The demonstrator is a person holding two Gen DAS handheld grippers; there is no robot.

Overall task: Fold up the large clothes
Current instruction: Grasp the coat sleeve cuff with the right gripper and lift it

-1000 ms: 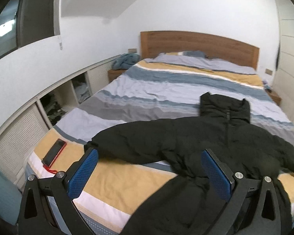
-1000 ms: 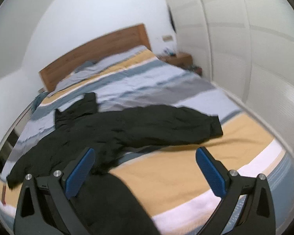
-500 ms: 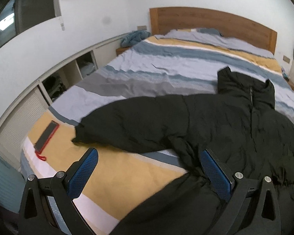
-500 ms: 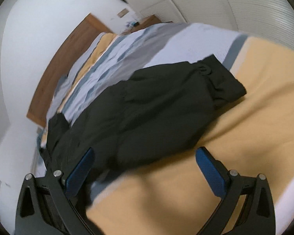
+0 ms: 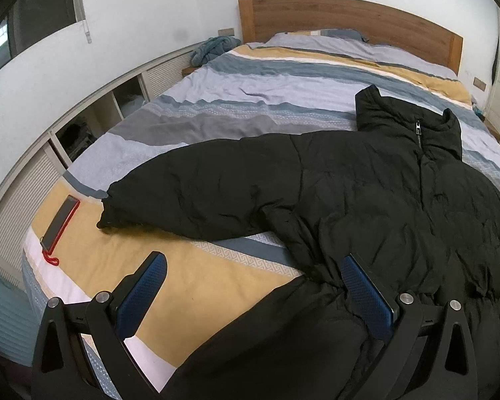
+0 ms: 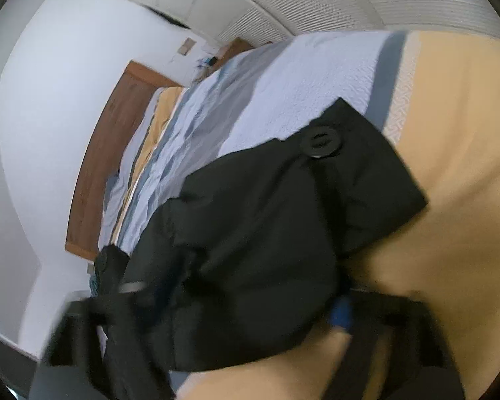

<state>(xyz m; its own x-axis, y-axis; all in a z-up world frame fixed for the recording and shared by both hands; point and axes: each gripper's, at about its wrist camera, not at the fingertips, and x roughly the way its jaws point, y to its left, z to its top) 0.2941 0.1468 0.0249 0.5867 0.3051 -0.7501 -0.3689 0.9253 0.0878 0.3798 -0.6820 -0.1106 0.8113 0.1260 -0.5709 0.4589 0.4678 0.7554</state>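
Lying spread on striped bed (image 5: 256, 100), puffy black jacket (image 5: 366, 200), left tongs (image 5: 253, 286) released, right tongs (image 6: 236, 303) closing around sleeve (image 6: 266, 220)

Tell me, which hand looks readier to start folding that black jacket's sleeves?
Probably the right. The right gripper has just been closing with the sleeve between its fingers. The left gripper hangs open over the bed, short of its sleeve.

Lying open at seven o'clock of the jacket sleeve (image 5: 196, 196): a bare stretch of bedspread (image 5: 190, 276), leaving free passage. Blocking the bed's nine o'clock edge: a phone (image 5: 61, 220). Crowding three o'clock: the jacket (image 5: 400, 206). Staying clear at twelve o'clock, up to the headboard (image 5: 343, 13).
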